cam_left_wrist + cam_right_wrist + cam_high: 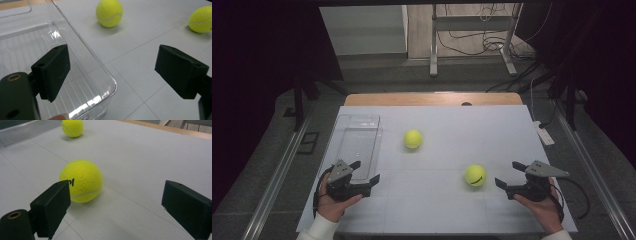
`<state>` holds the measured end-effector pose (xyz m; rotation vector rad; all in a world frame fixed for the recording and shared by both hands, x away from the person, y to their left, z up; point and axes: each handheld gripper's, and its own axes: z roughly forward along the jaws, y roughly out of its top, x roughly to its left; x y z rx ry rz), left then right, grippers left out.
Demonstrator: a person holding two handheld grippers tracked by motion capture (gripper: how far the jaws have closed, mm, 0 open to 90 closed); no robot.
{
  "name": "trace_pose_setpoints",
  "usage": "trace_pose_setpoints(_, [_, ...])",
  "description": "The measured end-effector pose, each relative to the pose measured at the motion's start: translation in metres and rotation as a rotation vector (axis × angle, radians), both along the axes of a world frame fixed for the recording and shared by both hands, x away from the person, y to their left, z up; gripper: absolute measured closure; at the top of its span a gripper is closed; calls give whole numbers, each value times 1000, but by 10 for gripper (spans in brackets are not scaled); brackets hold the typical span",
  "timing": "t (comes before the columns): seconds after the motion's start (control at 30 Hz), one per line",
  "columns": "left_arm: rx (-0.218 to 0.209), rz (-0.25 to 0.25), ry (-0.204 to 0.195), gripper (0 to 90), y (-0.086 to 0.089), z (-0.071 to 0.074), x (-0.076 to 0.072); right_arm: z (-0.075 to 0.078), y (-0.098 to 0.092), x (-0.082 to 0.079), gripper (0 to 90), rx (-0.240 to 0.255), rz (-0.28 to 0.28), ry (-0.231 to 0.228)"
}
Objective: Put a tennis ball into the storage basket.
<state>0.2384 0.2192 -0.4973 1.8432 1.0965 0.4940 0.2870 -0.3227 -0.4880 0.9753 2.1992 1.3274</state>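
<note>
Wide-open tool [115, 207], near tennis ball [81, 180] ahead, far tennis ball [72, 128], tray edge [27, 131]

Two tennis balls, near ball [475, 175] and far ball [413, 139]: fuzzy yellow felt, matt. Clear tray [358, 131] at left: glossy transparent plastic, ribbed floor, bright glints. Surface [437, 210]: smooth matt pale sheet with thin seams; wood edge at far side. Left hand-held gripper [112, 72] and right hand-held gripper [116, 207]: matt black plastic, slightly rough pads.
</note>
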Motion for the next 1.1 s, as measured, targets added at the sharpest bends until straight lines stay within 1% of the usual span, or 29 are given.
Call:
trace_pose_setpoints(0.23, [-1, 5, 4, 137, 0, -1, 1, -2, 0, 1, 90, -1, 3, 8])
trace_pose_setpoints(0.5, [9, -3, 3, 136, -3, 3, 3, -4, -1, 2, 96, -3, 4, 14])
trace_pose_setpoints(0.73, [15, -4, 6, 136, -6, 6, 6, -5, -2, 3, 97, 17, 3, 24])
trace_pose_setpoints(0.9, [13, -2, 10, 136, -7, 8, 7, -5, 0, 2, 97, 13, 9, 22])
trace_pose_setpoints(1.07, [11, -15, 12, 136, -9, 13, 9, -5, 0, 2, 98, 7, 5, 19])
trace_pose_setpoints(1.1, [16, -23, 19, 135, -10, 14, 10, -5, 0, 2, 98, 7, 5, 19])
